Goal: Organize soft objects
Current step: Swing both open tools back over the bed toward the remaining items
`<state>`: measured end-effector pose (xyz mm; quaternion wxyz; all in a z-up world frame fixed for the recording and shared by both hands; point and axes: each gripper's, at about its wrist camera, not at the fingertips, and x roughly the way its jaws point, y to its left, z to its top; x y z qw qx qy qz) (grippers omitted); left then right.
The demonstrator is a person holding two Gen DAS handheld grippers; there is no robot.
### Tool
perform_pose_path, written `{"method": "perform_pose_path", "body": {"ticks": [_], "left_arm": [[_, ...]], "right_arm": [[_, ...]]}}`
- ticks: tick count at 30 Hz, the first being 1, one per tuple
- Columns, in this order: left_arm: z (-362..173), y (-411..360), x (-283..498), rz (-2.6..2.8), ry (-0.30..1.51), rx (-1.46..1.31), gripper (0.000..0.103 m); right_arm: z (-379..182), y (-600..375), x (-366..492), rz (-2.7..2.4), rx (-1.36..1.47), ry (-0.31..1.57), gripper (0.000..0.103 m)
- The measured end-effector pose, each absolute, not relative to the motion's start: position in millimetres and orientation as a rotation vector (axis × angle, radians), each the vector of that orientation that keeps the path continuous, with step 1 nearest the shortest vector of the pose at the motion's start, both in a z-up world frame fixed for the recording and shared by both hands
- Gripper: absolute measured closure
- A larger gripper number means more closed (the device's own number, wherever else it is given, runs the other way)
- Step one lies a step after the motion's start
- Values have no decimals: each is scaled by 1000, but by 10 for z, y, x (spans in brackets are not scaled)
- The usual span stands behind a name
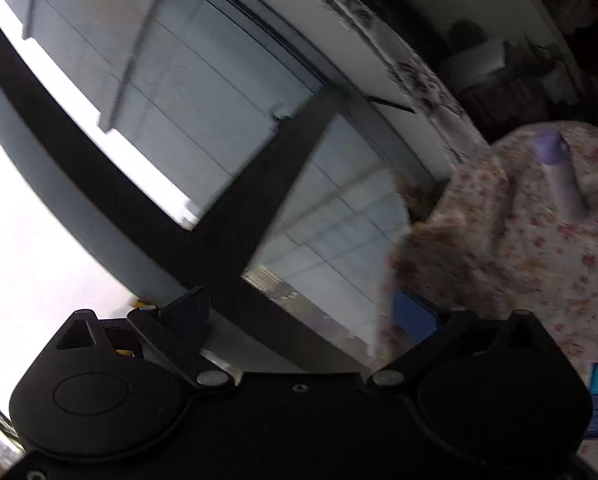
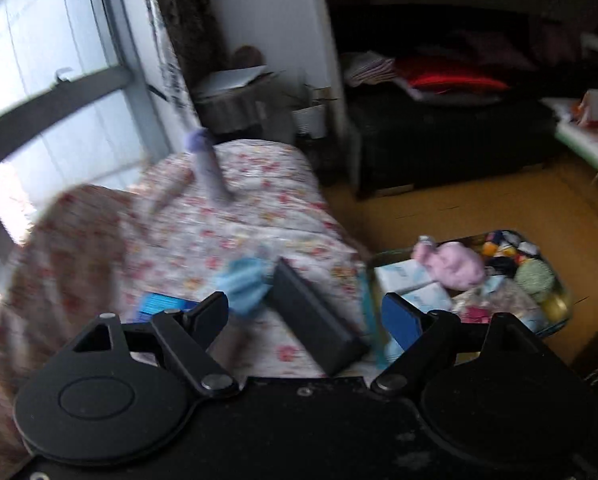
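Observation:
A floral bedcover (image 2: 235,216) lies over the bed; it also shows at the right of the left wrist view (image 1: 511,240). A purple soft object (image 2: 209,164) lies near the bed's far end, also in the left wrist view (image 1: 559,172). A light blue soft item (image 2: 245,280) lies on the cover beside a black flat object (image 2: 315,316). My right gripper (image 2: 311,312) is open above them, holding nothing. My left gripper (image 1: 303,308) is open and empty, pointed at the window. A bin (image 2: 561,314) on the floor holds a pink plush (image 2: 455,262) and yarn balls.
A large window with a dark frame (image 1: 227,208) fills the left wrist view. A dark sofa with red cushions (image 2: 451,80) stands at the back. A pot and boxes (image 2: 235,96) stand beyond the bed. The floor (image 2: 479,208) is wooden. Both views are motion-blurred.

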<state>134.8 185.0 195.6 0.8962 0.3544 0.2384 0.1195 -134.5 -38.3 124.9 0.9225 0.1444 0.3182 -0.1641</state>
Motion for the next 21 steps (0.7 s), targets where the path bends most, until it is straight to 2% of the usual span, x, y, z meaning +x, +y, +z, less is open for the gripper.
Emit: {"method": "perform_pose_path", "body": {"ticks": [6, 8, 12, 21], "left_arm": [[1080, 1501, 1679, 20, 744, 448, 9], [1073, 1506, 1611, -8, 787, 363, 9], [925, 1509, 1671, -32, 827, 237, 9], [414, 1211, 2000, -52, 840, 242, 10]], "right_arm": [[834, -252, -1185, -420, 149, 643, 19], [752, -227, -1127, -423, 118, 645, 19], [602, -204, -1004, -405, 101, 660, 19], [452, -183, -477, -327, 78, 697, 19]]}}
